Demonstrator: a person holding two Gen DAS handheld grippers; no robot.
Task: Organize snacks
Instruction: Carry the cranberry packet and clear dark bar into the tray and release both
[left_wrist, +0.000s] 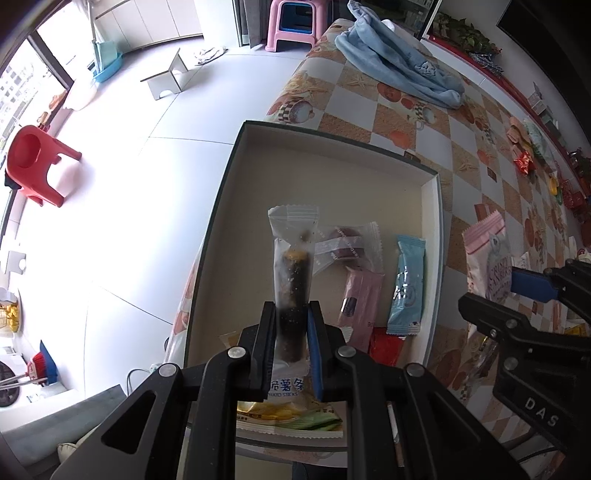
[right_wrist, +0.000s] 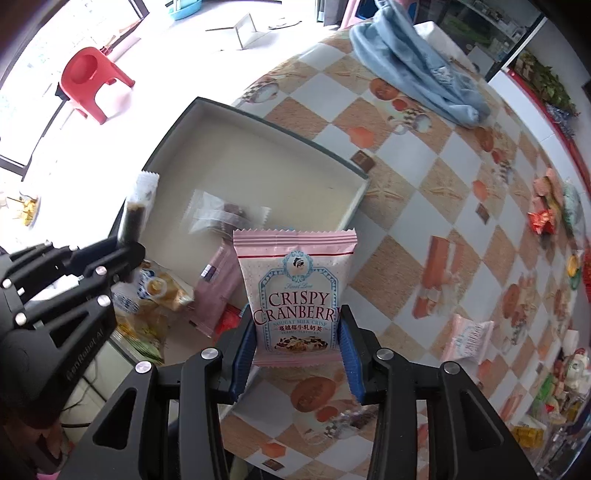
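My left gripper (left_wrist: 291, 314) is shut on a clear packet with a dark snack roll (left_wrist: 291, 273) and holds it above the open box (left_wrist: 430, 221). It also shows at the left of the right wrist view (right_wrist: 135, 218). My right gripper (right_wrist: 297, 328) is shut on a pink Crispy Cranberry packet (right_wrist: 295, 280), held upright just right of the box (right_wrist: 354, 210); it shows in the left wrist view (left_wrist: 487, 258). In the box lie a purple-filled clear packet (left_wrist: 345, 243), a pink bar (left_wrist: 360, 299), a blue bar (left_wrist: 406, 284), a red packet (left_wrist: 384, 345) and a potato sticks bag (left_wrist: 288, 413).
The checkered table (right_wrist: 436, 184) carries a blue cloth (right_wrist: 413, 55) at the far end and several loose snacks along the right edge (right_wrist: 546, 214), with a pink packet (right_wrist: 467, 336) nearer. A red stool (left_wrist: 33, 166) and a pink stool (left_wrist: 291, 22) stand on the floor.
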